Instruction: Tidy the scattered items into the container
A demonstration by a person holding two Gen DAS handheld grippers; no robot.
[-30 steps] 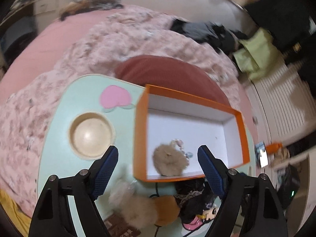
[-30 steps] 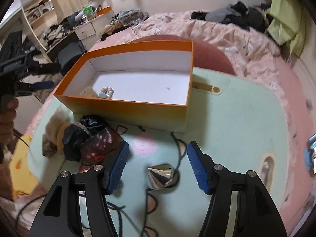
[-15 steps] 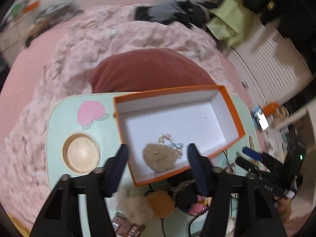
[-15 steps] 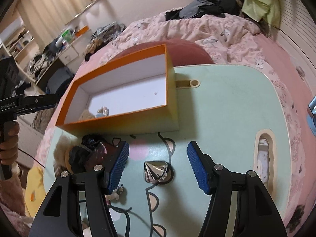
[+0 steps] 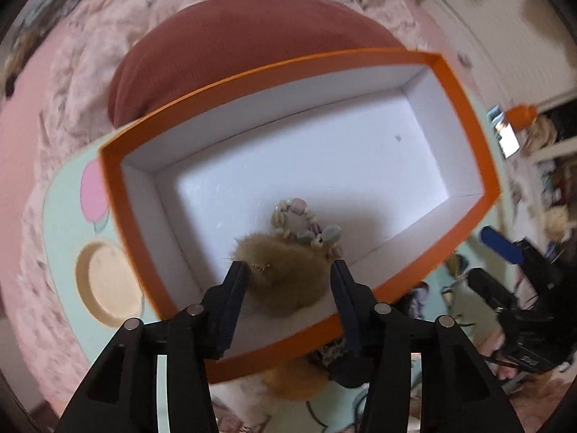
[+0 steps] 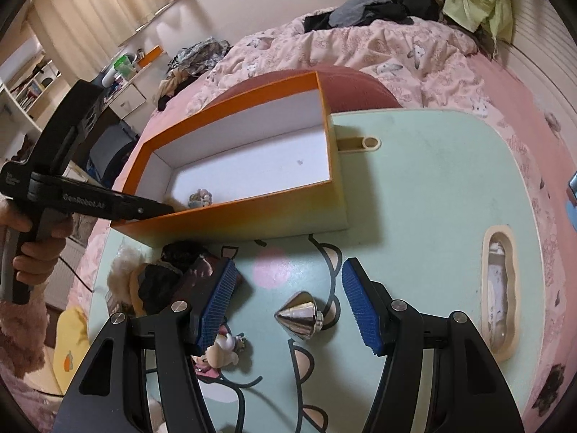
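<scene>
The orange box [image 5: 119, 195] with white inside stands on the mint table [image 6: 432, 180]. In its near corner lie a tan fur pompom [image 5: 285, 274] and a bead bracelet [image 5: 306, 223]. My left gripper [image 5: 288, 281] points down into that corner with the pompom between its jaws. The jaws are opening, and the fur only brushes the pads. My right gripper [image 6: 288, 305] stands open just above a silver cone [image 6: 299, 319]. Left of it lie a beige plush [image 6: 126, 278], a black lacy item [image 6: 169, 263], a dark red packet [image 6: 202, 274] and a small doll figure [image 6: 220, 351].
A red cushion [image 5: 234, 47] and pink bedding lie behind the box. The table has a round hollow [image 5: 108, 281] left of the box and a long slot [image 6: 499, 288] at the right. A black cable [image 6: 252, 386] runs near the front edge. A person's hand [image 6: 32, 252] holds the left gripper.
My left gripper has sunk into the box, rolled, and now straddles the pompom with narrower jaws than a second ago. The right gripper has rolled a little above the cone but stayed in place.
</scene>
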